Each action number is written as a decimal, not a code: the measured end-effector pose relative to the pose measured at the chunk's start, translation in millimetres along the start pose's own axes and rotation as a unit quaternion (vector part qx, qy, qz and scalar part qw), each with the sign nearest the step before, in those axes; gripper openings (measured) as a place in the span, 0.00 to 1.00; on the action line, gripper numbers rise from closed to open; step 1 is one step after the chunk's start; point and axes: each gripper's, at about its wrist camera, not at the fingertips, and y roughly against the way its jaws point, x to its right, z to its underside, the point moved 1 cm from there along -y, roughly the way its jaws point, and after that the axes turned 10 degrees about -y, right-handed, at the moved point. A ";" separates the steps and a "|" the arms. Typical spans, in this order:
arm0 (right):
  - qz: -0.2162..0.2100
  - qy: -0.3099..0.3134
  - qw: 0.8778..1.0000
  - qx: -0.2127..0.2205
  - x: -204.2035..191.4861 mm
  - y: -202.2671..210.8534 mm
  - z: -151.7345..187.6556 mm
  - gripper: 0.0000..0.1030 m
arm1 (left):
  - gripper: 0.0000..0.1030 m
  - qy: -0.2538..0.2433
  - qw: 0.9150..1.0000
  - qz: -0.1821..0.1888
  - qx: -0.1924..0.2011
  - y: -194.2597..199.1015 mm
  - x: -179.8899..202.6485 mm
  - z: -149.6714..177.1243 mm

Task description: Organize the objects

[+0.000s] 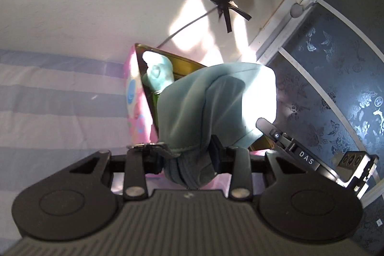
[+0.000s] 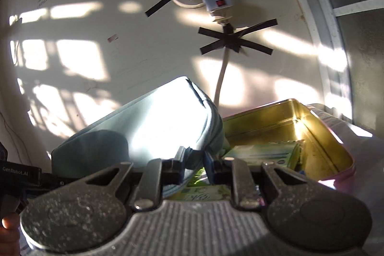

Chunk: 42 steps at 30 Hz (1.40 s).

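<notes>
Presently, a soft teal fabric pouch (image 1: 204, 109) is clamped by both tools over a pink-sided rectangular tin with a gold metal interior (image 2: 319, 136). The left gripper (image 1: 189, 160) is closed on a bunched end of the pouch; the right gripper (image 2: 192, 172) is pinched on another edge. A green printed packet (image 2: 264, 152) is seen lying inside the tin, and a pale teal plush item (image 1: 157, 74) at its far end.

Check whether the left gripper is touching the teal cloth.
Touching. The left wrist view shows the left gripper with its fingers shut on the bunched teal cloth.
</notes>
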 end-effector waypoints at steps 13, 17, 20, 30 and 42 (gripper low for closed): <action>0.099 -0.013 0.994 -0.048 79.9 -90.7 -52.5 0.24 | 0.53 -0.009 0.994 -0.091 -0.059 -135.2 10.7 -46.1; 0.086 -0.019 0.996 -0.011 76.1 -75.8 -45.0 0.27 | 0.58 -0.033 0.990 -0.130 -0.041 -130.2 23.3 -48.8; 0.076 -0.015 0.997 0.011 66.1 -56.4 -34.5 0.28 | 0.58 -0.078 0.984 -0.160 -0.026 -112.4 40.2 -43.5; 0.031 0.012 0.999 0.042 6.3 15.7 19.9 0.32 | 0.58 -0.168 0.957 -0.237 0.016 -37.7 76.2 10.1; 0.002 0.043 0.999 -0.026 -50.5 39.7 91.3 0.37 | 0.59 -0.119 0.940 -0.320 0.000 16.8 24.4 79.2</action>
